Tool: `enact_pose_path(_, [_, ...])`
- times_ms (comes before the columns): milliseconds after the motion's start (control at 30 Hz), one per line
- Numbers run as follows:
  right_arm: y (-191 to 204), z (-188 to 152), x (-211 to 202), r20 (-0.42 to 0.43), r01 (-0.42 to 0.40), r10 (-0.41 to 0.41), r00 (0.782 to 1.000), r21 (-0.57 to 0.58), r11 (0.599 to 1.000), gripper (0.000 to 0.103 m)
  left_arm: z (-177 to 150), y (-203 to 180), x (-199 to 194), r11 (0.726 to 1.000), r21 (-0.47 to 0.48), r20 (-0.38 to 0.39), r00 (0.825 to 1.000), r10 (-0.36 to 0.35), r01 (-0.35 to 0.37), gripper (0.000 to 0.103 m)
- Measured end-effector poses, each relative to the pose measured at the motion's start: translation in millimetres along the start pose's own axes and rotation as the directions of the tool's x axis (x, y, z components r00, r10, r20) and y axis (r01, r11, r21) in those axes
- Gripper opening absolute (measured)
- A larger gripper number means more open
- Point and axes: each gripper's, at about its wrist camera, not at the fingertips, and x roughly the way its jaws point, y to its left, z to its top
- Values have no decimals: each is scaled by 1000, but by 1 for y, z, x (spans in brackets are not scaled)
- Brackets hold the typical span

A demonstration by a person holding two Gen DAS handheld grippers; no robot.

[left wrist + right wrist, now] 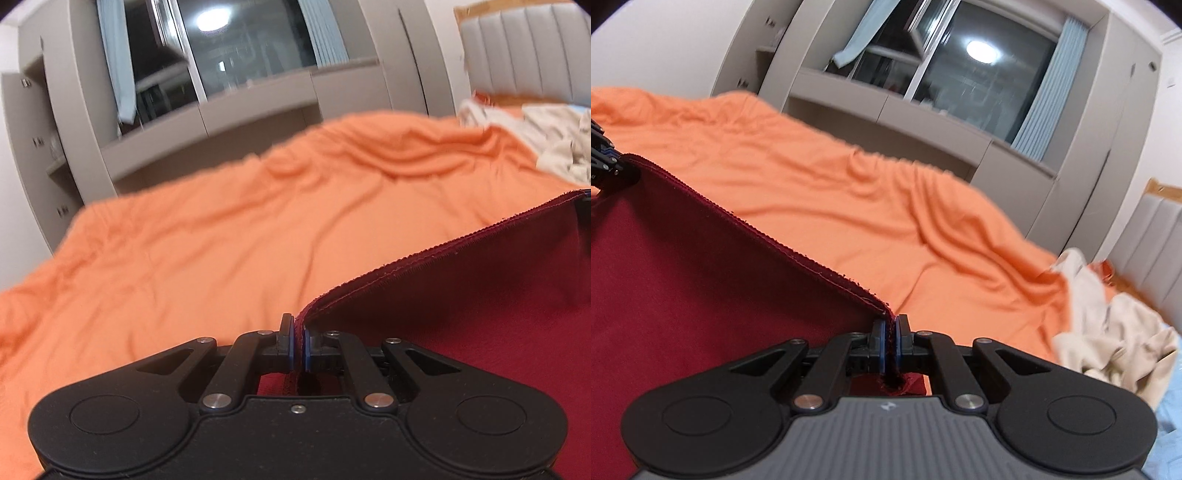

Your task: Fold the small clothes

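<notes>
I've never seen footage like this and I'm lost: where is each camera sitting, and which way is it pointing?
Left wrist view: sits on the left gripper, looking along its fingers over the orange bedcover toward the window; the gripper, shut on the red cloth, fills the bottom.
Right wrist view: sits on the right gripper, facing the same bedcover and window; it too is shut on the red cloth, with beige clothes at right.
Shared: the red cloth's hem stretched between both grippers; each view glimpses the other gripper.

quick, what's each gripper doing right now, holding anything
Left gripper: shut on a corner of the dark red cloth.
Right gripper: shut on the other corner of the same cloth's hemmed edge, stretched between the two.
</notes>
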Motion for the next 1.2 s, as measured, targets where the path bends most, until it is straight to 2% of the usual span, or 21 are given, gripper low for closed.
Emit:
enact_pose_path(100, [4, -9, 12, -46, -19, 20, 999, 14, 1000, 7, -7, 1, 17, 999, 12, -40, 998, -42, 42, 8])
enact_pose_path(167, [5, -14, 15, -67, -14, 16, 998, 28, 1000, 16, -11, 1, 22, 999, 21, -48, 998, -33, 34, 14])
enact_pose_path(200, [5, -18, 17, -74, -13, 16, 997, 30, 999, 18, -13, 2, 24, 999, 22, -52, 998, -40, 42, 16])
enact_pose_path(233, [6, -21, 16, -80, -14, 16, 997, 34, 999, 21, -14, 3, 26, 999, 19, -60, 997, -40, 41, 22])
enact_pose_path(267, [5, -23, 17, -88, -13, 17, 996, 42, 999, 34, -15, 4, 28, 999, 14, -70, 997, -36, 37, 30])
enact_pose_path(333, [2, -26, 17, -92, -8, 14, 996, 59, 998, 50, -17, 8, 28, 999, -18, -91, 995, -29, 28, 38])
enact_pose_path(400, [1, -27, 14, -90, -7, 12, 996, 61, 998, 57, -16, 14, 27, 997, -67, -97, 994, -47, 41, 46])
enact_pose_path(467, [-2, -26, 12, -80, -1, 5, 997, 57, 998, 70, -15, 20, 24, 993, -104, -98, 994, -57, 46, 62])
enact_pose_path(500, [-2, -26, 10, -74, 3, 1, 997, 55, 998, 73, -13, 23, 23, 992, -117, -97, 994, -53, 42, 66])
enact_pose_path(567, [-4, -24, 7, -68, 12, -9, 998, 50, 999, 81, -13, 29, 20, 990, -136, -84, 995, -50, 38, 83])
enact_pose_path(633, [-4, -24, 5, -67, 25, -22, 998, 44, 999, 86, -11, 36, 17, 988, -156, -82, 996, -27, 14, 92])
enact_pose_path(733, [-6, -25, 3, -71, 42, -40, 997, 27, 999, 87, -10, 47, 16, 981, -193, -96, 995, -9, -9, 94])
enact_pose_path(867, [-18, -29, -7, -60, 71, -70, 996, 24, 997, 103, -12, 57, 13, 967, -256, -110, 993, -37, 8, 101])
enact_pose_path(1067, [-46, -43, -32, -79, 115, -109, 991, 69, 991, 103, -22, 42, 8, 977, -215, -152, 988, -36, 2, 102])
enact_pose_path(1200, [-71, -51, -56, -96, 126, -112, 989, 153, 980, 103, -29, 32, -11, 983, -183, -142, 989, -36, 10, 102])
